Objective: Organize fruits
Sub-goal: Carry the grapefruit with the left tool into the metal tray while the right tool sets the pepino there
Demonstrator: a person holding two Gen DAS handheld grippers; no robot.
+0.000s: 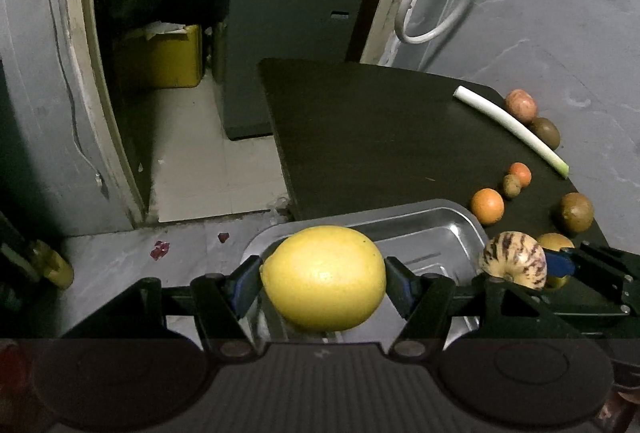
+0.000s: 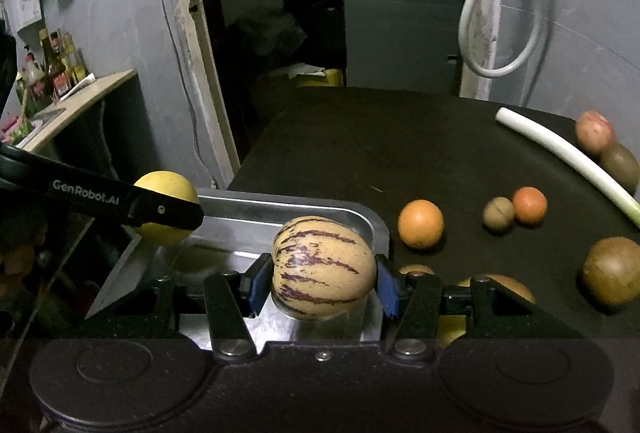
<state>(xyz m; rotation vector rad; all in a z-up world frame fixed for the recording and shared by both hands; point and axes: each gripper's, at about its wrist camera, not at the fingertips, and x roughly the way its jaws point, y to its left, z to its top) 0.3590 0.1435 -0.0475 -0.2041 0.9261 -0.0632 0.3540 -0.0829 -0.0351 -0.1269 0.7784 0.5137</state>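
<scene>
We see the left gripper [image 1: 323, 281] built from matte black linkage bars, blue pads [image 1: 245, 279] lining its fingers, silver rivets at the pivots, and a ribbed black body with two round discs below. The right gripper [image 2: 323, 283] matches it (same blue pads [image 2: 387, 283], same silver screws). White "GenRobot.AI" lettering marks the left gripper's black finger in the right wrist view.

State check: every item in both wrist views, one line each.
left gripper: shut on yellow citrus, above the tray
right gripper: shut on striped melon, above the tray
metal tray: on the table, looks empty
orange: loose on dark table
leek stalk: lying flat
</scene>
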